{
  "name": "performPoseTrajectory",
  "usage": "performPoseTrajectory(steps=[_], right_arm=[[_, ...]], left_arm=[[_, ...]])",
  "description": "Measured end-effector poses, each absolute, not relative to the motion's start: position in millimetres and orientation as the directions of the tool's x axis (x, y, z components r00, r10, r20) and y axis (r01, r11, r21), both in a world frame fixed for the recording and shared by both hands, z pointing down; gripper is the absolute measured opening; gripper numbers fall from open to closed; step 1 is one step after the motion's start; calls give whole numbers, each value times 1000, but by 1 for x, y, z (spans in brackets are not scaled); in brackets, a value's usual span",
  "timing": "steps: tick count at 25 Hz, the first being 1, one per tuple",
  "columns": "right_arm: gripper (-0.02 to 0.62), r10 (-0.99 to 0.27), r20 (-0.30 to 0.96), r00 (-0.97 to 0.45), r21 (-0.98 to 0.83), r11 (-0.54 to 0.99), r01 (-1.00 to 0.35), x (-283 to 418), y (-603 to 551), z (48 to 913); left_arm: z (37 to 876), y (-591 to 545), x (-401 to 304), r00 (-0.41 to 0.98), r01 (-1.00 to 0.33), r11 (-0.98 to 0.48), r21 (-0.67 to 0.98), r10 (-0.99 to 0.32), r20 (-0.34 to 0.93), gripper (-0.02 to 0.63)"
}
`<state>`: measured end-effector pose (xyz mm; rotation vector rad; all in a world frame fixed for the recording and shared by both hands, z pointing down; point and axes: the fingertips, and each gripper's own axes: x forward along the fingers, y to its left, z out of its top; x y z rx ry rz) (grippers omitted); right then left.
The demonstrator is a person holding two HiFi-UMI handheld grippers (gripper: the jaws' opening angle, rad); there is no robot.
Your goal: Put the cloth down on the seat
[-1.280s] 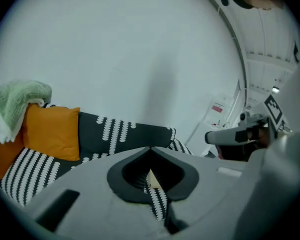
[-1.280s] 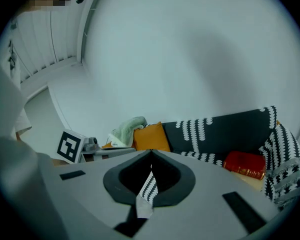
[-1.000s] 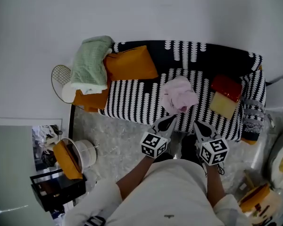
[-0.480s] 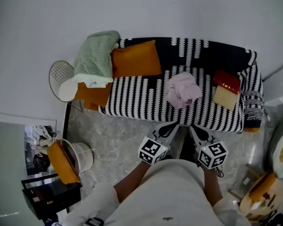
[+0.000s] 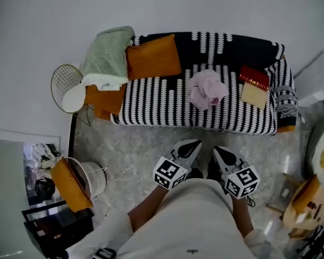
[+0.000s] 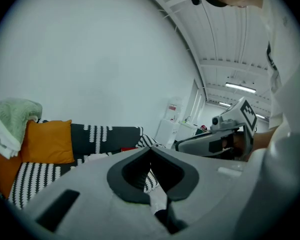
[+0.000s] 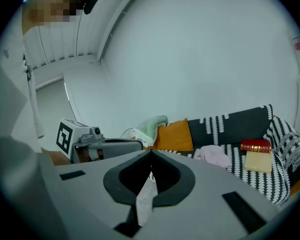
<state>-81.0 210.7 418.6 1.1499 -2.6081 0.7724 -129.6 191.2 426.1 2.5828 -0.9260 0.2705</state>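
The pink cloth [image 5: 206, 89] lies crumpled in a heap on the black-and-white striped sofa seat [image 5: 151, 109], right of its middle. In the right gripper view the pink cloth [image 7: 212, 155] shows beside a red book. My left gripper [image 5: 193, 144] and right gripper [image 5: 220, 151] hover side by side over the floor in front of the sofa, well short of the cloth. The left gripper [image 6: 151, 148] has its jaws shut with nothing between them. The right gripper [image 7: 151, 151] is likewise shut and holds nothing.
An orange cushion [image 5: 153, 56] and a green towel [image 5: 107, 58] sit at the sofa's left end. A red book [image 5: 254, 75] on a cream block lies at the right. A wire side table [image 5: 65, 85] and a white bucket [image 5: 94, 177] stand on the floor at the left.
Both grippers have drawn back from the sofa's front edge toward the person, staying shut. The pink cloth has kept its place on the seat.
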Motion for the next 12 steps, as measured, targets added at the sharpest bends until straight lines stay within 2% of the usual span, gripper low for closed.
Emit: performPoseTrajectory(steps=[12], right_arm=[[6,-691,324,-647,-301,573,-762,-52,236,377]], left_arm=[[401,220,-105,785,-619,-728,294,-561,263,12]])
